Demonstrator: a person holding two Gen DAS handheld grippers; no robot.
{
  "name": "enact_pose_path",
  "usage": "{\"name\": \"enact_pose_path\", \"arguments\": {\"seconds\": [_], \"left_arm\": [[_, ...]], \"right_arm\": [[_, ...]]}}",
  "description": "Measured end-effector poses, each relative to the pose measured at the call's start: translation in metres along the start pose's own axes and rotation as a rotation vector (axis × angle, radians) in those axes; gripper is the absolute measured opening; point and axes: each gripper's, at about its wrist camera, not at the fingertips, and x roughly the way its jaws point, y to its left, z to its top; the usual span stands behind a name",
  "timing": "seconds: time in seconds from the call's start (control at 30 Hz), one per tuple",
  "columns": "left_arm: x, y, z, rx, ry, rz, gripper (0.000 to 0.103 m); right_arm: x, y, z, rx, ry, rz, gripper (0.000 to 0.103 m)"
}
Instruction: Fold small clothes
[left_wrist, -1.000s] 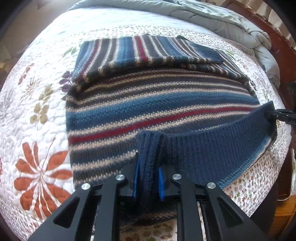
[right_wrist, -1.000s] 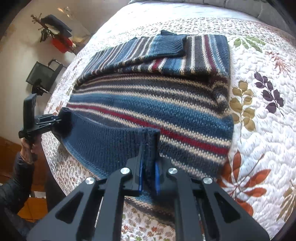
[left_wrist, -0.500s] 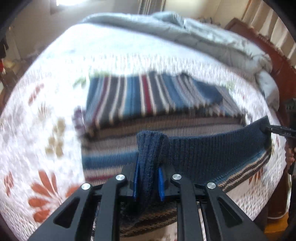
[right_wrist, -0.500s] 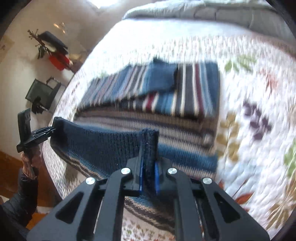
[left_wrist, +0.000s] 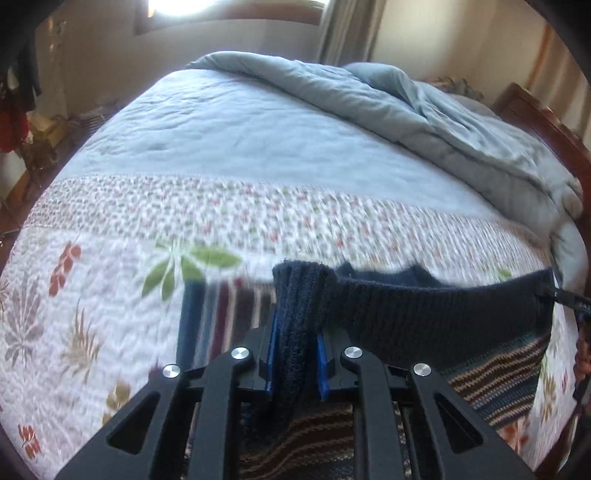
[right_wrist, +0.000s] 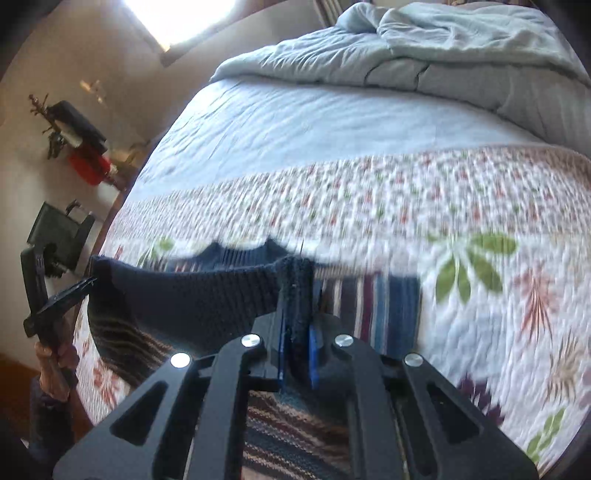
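Note:
A striped knit sweater (left_wrist: 424, 317) in navy, blue, red and cream lies on the floral quilt (left_wrist: 110, 280). Its navy ribbed hem is lifted and stretched taut between my two grippers. My left gripper (left_wrist: 295, 354) is shut on one corner of the hem. My right gripper (right_wrist: 297, 350) is shut on the other corner; its tip also shows at the right edge of the left wrist view (left_wrist: 565, 297). The raised hem hangs over the sweater's far part and hides most of the striped body (right_wrist: 376, 306). The left gripper shows in the right wrist view (right_wrist: 70, 295).
A rumpled grey-blue comforter (left_wrist: 424, 122) lies across the far end of the bed. A wooden bed frame (left_wrist: 546, 118) runs along one side. A dark chair (right_wrist: 59, 232) and a red object (right_wrist: 88, 168) stand by the wall beyond the bed's other side.
Both grippers have lifted the sweater's hem and carried it forward over the striped body toward the far end. The views have tilted up, so more of the bed and comforter shows.

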Motion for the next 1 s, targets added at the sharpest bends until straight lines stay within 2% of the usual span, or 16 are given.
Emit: {"name": "enact_pose_path", "arguments": {"seconds": [0.1,0.2,0.4,0.57,0.67,0.73,0.77,0.8,0.83,1.0], "left_arm": [[0.027,-0.003,0.018,0.003,-0.005,0.037,0.017],[0.065,-0.005,0.025,0.016,0.038,0.084,0.017],[0.121,-0.002,0.015,0.030,0.137,0.143,0.018],[0.145,-0.005,0.003,0.059,0.174,0.200,0.023],[0.145,-0.008,0.002,0.081,0.167,0.227,0.028],[0.135,-0.006,0.004,0.074,0.157,0.223,0.042],[0.128,-0.003,0.004,0.066,0.151,0.217,0.045],[0.121,-0.001,0.003,0.059,0.146,0.211,0.051],[0.108,0.006,0.002,0.050,0.145,0.209,0.056],[0.054,0.038,-0.032,0.044,0.149,0.203,0.066]], "right_arm": [[0.023,-0.009,0.018,0.021,0.000,-0.028,0.008],[0.054,-0.020,0.029,0.038,0.013,-0.062,0.008],[0.113,-0.046,0.030,0.083,0.071,-0.100,0.008],[0.142,-0.053,0.018,0.092,0.127,-0.140,0.009],[0.145,-0.050,0.014,0.080,0.125,-0.157,0.012],[0.138,-0.047,0.013,0.084,0.122,-0.145,0.021],[0.128,-0.047,0.011,0.080,0.118,-0.144,0.029],[0.123,-0.047,0.011,0.073,0.115,-0.142,0.032],[0.109,-0.045,0.005,0.052,0.109,-0.145,0.033],[0.055,-0.043,-0.037,0.026,0.120,-0.084,0.037]]}}
